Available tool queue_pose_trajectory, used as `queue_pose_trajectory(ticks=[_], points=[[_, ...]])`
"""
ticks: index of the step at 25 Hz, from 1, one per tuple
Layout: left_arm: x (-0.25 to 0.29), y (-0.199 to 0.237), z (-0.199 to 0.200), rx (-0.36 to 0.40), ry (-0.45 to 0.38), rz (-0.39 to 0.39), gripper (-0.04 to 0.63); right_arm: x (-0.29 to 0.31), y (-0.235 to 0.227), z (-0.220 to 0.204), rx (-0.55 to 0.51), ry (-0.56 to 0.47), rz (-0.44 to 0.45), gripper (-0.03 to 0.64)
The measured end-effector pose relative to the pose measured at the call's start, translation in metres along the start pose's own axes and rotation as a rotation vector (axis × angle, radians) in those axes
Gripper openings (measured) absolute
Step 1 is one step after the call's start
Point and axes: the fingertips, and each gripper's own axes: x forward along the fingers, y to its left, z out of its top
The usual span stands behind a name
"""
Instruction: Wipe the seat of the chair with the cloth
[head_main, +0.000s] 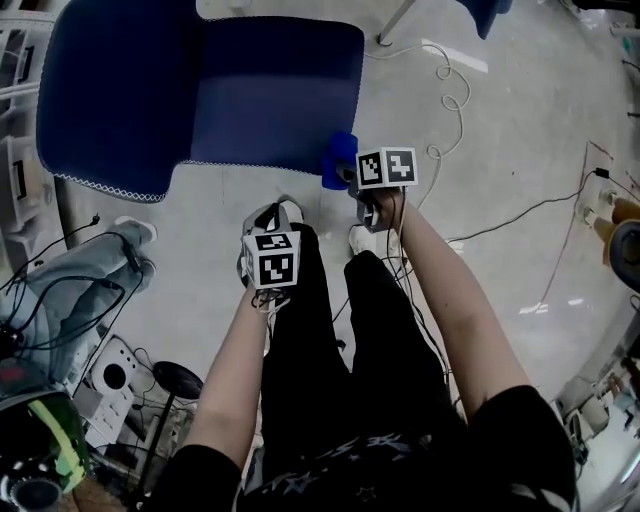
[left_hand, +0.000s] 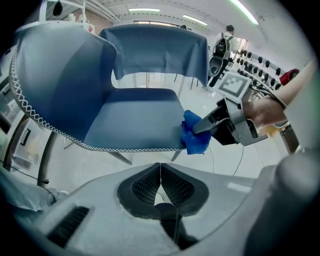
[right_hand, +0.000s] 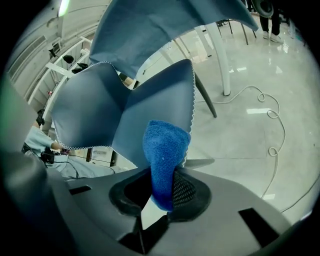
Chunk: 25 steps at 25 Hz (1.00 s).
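We are holding the cloth at the seat's corner.
Our right gripper is pinching it in its jaws; our left gripper is hovering before the chair, jaws together, empty.

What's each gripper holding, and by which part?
The right gripper pinches the blue cloth by one bunched end; the left gripper is shut and empty.

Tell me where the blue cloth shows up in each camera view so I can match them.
Head view: cloth upper centre, at the near right corner of the seat.
Left gripper view: right of centre, at the seat's front corner, pinched by the right hand-held gripper.
Right gripper view: centre, standing up between that gripper's jaws.
Shared landmark: the seat's white-stitched edge, right beside the cloth in all three.
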Motion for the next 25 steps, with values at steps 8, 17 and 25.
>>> queue_pose_trajectory(ticks=[8,17,25], points=[[-0.024,-0.024,0.014,-0.027,-0.087,0.017,0.02,-0.049,0.039,-0.009,-0.113,-0.011,0.164,0.072],[-0.093,-0.059,0.072,-0.185,-0.27,0.047,0.02,-0.149,0.08,0.01,-0.23,-0.092,0.269,0.071],[-0.177,-0.094,0.086,-0.21,-0.402,0.068,0.02,-0.234,0.104,0.003,-0.32,-0.139,0.28,0.069]])
